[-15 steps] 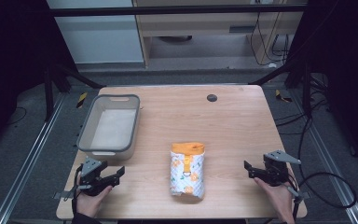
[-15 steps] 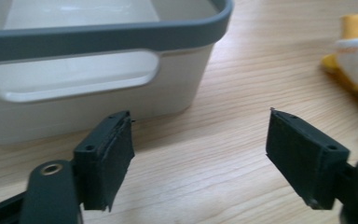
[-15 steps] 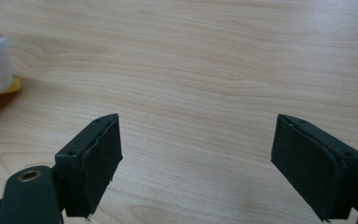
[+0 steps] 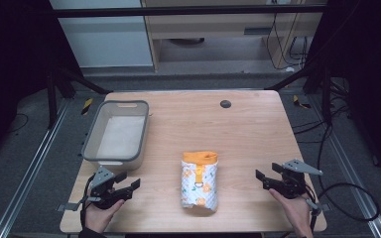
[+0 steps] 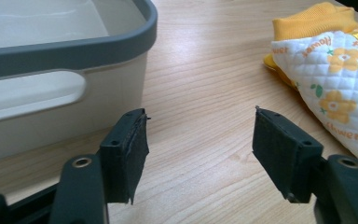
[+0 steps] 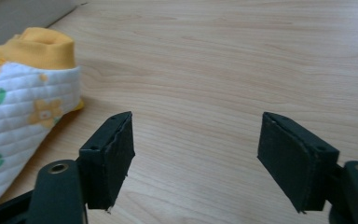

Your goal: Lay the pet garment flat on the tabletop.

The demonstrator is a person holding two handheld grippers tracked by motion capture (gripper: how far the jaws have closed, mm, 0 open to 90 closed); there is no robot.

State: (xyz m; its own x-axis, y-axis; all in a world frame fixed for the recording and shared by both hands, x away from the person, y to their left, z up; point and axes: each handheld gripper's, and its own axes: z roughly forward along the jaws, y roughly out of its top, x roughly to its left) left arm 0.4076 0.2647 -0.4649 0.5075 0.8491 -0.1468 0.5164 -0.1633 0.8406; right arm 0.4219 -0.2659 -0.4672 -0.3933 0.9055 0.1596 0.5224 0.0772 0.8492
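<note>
High view. I see a wooden tabletop [image 4: 243, 134] carrying three things: a grey-rimmed plastic bin [image 4: 115, 132], a quilted white pouch with orange flowers and a yellow-orange cuff [image 4: 199, 179], and a small dark round disc [image 4: 225, 103] set in the wood on the far side. My left tongs [image 4: 127, 183] sit near the front edge, held in a hand [image 4: 100, 213], with their jaws spread apart and nothing between them. The bin stands just beyond these tongs; the pouch lies off to their right. My right tongs [image 4: 266, 177] are held in the other hand [image 4: 291, 206], jaws also parted and empty, pointing toward the pouch, which lies well apart to their left. A grey three-cornered plate [image 4: 301, 166] tops the right tongs, and a black cable [image 4: 349, 198] trails from them over the table's edge.

Left gripper view. The left tongs [image 5: 200, 135] stand wide apart over bare wood. The bin [image 5: 65, 46] rises just ahead and to the left of the left-hand jaw, its handle cut-out facing me. The pouch [image 5: 333, 79] lies ahead on the right, beyond the right-hand jaw, lettering and flowers visible on its quilting.

Right gripper view. The right tongs [image 6: 196, 135] are spread and grip nothing; only tabletop [image 6: 242, 60] lies between them. The pouch [image 6: 23, 102] lies to the left of the left-hand jaw, cuff end away from me, not touching it.
</note>
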